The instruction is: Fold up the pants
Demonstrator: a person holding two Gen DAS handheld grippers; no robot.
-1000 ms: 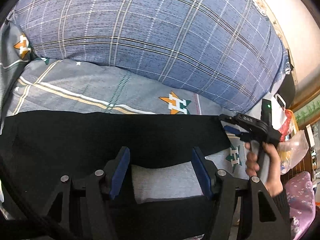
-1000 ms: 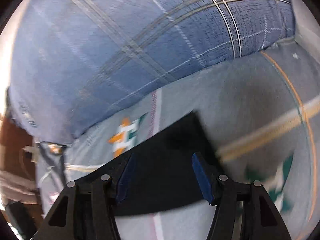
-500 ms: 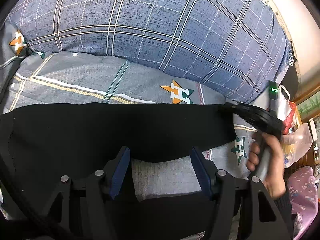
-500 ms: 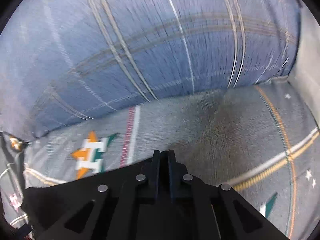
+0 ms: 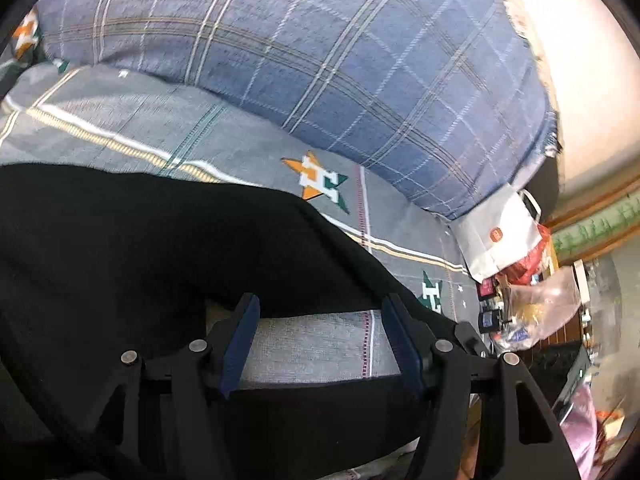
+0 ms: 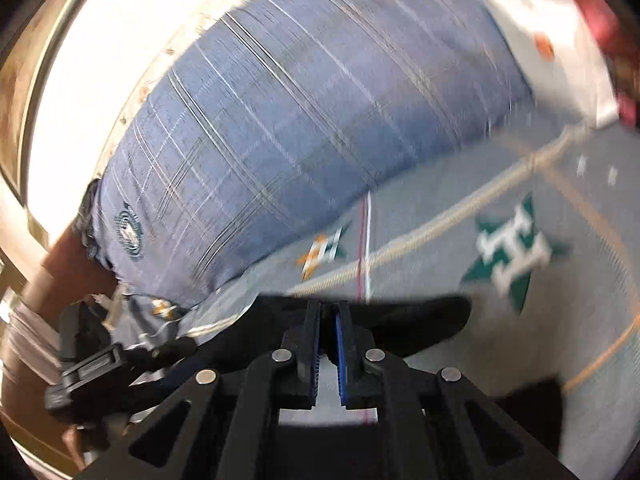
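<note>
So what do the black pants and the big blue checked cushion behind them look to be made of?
Black pants: soft matte knit or fleece, probably; no sheen, limp rounded folds, weave not resolvable. Blue checked cushion: woven cloth, likely cotton; visible thread texture, woven-in pale check lines, a frayed fringe along its right edge.

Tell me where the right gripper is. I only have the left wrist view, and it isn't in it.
Observer: The right wrist view shows the right gripper with its jaws shut on an edge of the black pants.
Operator: Is that edge lying flat?
Observer: It looks raised off the bed sheet, though that view is blurred.
Operator: Does that view catch my left gripper?
Observer: Yes, the left gripper sits at its lower left, close beside the same black cloth.
</note>
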